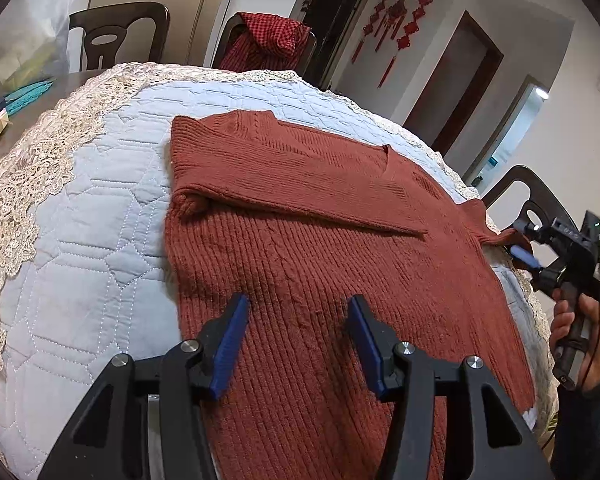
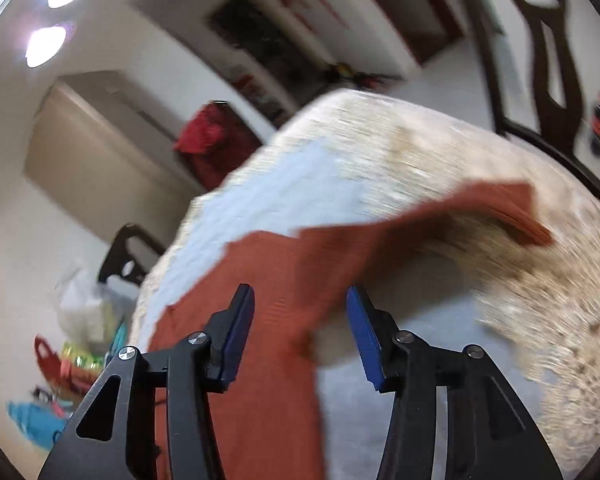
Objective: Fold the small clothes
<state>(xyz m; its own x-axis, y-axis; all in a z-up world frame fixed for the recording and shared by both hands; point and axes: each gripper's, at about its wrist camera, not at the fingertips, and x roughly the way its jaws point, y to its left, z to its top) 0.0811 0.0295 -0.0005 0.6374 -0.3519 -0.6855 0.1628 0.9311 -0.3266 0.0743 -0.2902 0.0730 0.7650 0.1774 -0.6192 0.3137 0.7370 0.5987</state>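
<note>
Sweater [image 1: 300,240] of rust-red ribbed knit lies flat on the pale blue quilted cover [image 1: 100,208] of our table, filling the middle of the left wrist view, with one sleeve [image 1: 300,204] folded across the chest from nine o'clock towards three.

Only that view shows us the whole garment, and it also catches our right gripper [image 1: 520,240] at three o'clock, its blue fingers apart on either side of the other sleeve's cuff [image 1: 504,236] at the table's edge. Whether the pads press the cuff we cannot tell from there.

Our right wrist view is smeared with motion; it shows the right gripper [image 2: 300,320] with jaws partly spread, red knit between them and close against the left finger [image 2: 240,320], while the cuff end [image 2: 516,216] lifts off the cover towards two o'clock.

Our left gripper [image 1: 298,340] tilts down over the sweater's lower body, jaws about half spread, clamping nothing.

At four o'clock in the left view our right hand [image 1: 576,320] wraps the gripper's handle, a dark sleeve behind it.

A lace border [image 1: 32,168] rims the cover. Dark chairs [image 1: 120,36] stand around the table, one draped with a red checked cloth [image 1: 272,36], and red knot ornaments [image 1: 396,20] hang on the white wall at one o'clock.
</note>
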